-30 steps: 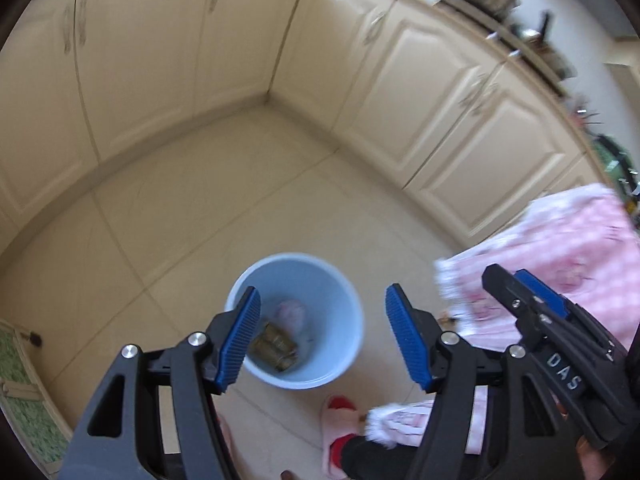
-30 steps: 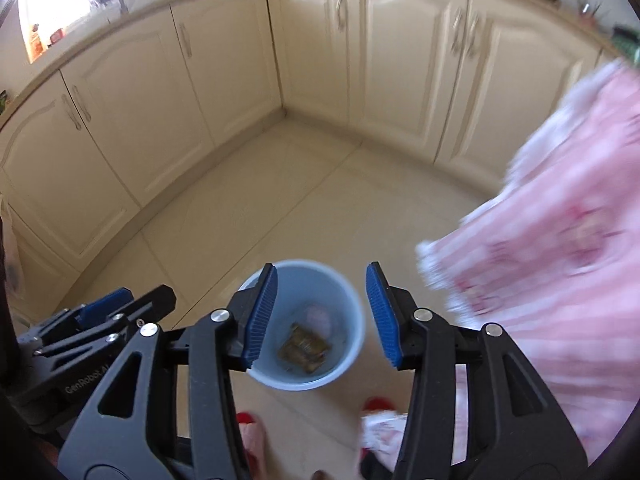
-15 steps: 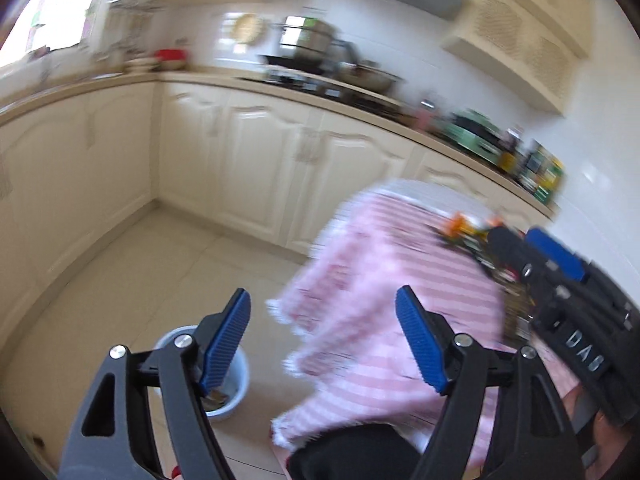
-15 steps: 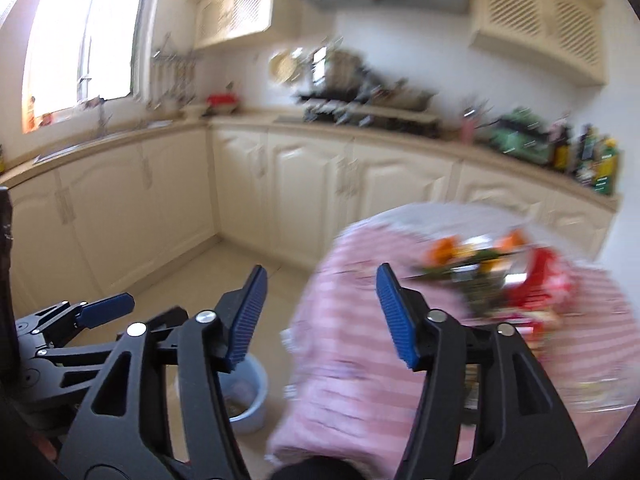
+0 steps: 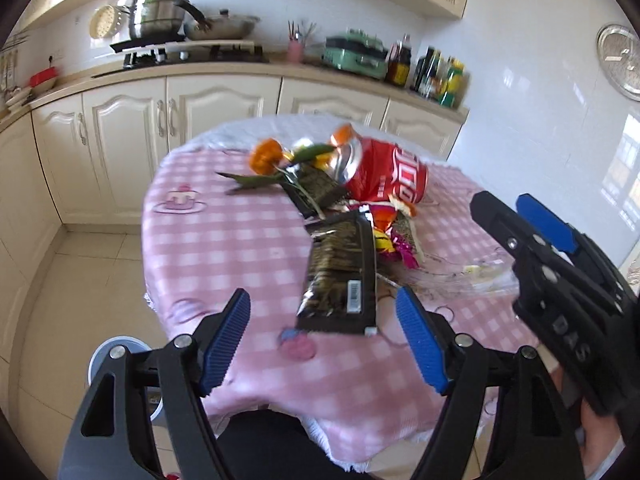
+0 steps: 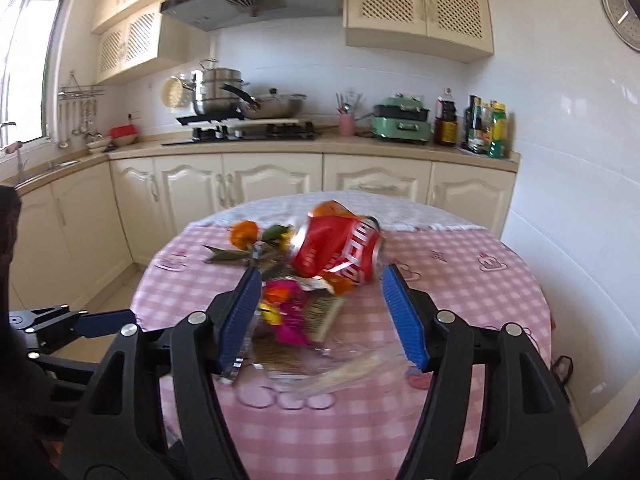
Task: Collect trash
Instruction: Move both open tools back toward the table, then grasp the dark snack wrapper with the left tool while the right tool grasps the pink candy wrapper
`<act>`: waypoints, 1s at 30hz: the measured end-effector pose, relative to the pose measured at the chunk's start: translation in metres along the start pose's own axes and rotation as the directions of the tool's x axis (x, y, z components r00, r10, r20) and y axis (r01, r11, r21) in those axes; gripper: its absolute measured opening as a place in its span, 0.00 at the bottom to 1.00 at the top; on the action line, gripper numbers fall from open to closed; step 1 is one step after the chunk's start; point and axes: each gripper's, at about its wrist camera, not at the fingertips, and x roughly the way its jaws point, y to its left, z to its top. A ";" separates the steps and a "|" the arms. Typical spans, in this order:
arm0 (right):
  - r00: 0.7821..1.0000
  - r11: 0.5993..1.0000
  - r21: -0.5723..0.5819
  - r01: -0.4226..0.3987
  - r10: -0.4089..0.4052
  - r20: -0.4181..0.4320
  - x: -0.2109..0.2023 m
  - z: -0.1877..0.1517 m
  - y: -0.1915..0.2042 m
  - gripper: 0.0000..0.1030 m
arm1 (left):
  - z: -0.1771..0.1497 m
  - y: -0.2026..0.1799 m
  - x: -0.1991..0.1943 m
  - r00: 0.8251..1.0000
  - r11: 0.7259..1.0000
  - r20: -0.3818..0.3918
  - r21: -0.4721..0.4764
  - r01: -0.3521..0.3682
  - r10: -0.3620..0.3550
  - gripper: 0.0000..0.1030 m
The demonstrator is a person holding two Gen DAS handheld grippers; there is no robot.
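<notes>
Crinkled foil wrappers litter checked tablecloth; each gripper spread, empty.

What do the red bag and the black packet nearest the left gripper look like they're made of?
Red bag: glossy plastic film, apparently foil-lined, going by its silvery torn mouth. Black packet: shiny printed plastic wrapper, likely laminated; it reflects light and carries a white barcode label.

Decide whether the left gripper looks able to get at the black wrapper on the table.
Probably yes: the left gripper is open and empty, and the black wrapper lies uncovered on the table ahead.
</notes>
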 end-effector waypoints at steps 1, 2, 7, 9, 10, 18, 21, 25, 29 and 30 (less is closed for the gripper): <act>1.000 1.000 0.008 -0.001 0.001 -0.007 0.001 -0.002 -0.003 0.61 | 0.002 -0.003 0.005 1.000 1.000 -0.003 0.009 -0.004 0.004 0.72; 1.000 1.000 0.018 -0.003 0.004 -0.012 0.004 -0.002 -0.007 0.61 | 0.005 -0.006 0.015 1.000 1.000 -0.022 0.014 -0.002 0.003 0.72; 1.000 0.998 0.058 0.007 -0.007 0.011 0.001 0.002 -0.026 0.62 | 0.011 0.001 0.042 0.997 1.000 -0.077 -0.027 0.006 -0.008 0.70; 1.000 0.998 0.063 0.004 -0.004 0.005 0.003 0.005 -0.031 0.63 | 0.014 0.003 0.049 0.996 0.999 -0.093 -0.031 0.013 -0.016 0.52; 1.000 0.998 0.065 -0.001 0.001 0.001 0.003 0.006 -0.031 0.63 | 0.015 0.005 0.051 0.994 0.998 -0.101 -0.047 0.034 -0.038 0.47; 0.999 0.998 0.042 -0.037 0.036 0.008 -0.003 0.021 -0.015 0.63 | 0.016 0.015 0.032 0.998 0.996 -0.041 -0.072 0.049 -0.053 0.13; 0.998 0.998 0.012 -0.061 0.061 0.002 -0.003 0.030 0.001 0.64 | 0.015 0.020 0.020 1.000 0.996 -0.003 -0.079 0.031 -0.031 0.10; 0.995 0.998 -0.027 -0.061 0.059 -0.080 0.014 0.036 0.022 0.68 | 0.013 0.033 0.002 0.999 0.995 0.047 -0.103 0.002 0.002 0.08; 0.969 0.996 -0.017 -0.088 0.082 -0.234 0.050 0.021 0.040 0.67 | 0.010 0.049 -0.006 0.998 0.991 0.062 -0.134 -0.002 0.010 0.06; 0.962 0.996 -0.006 -0.085 0.080 -0.260 0.058 0.016 0.043 0.67 | 0.009 0.052 -0.007 0.998 0.990 0.065 -0.141 -0.002 0.011 0.06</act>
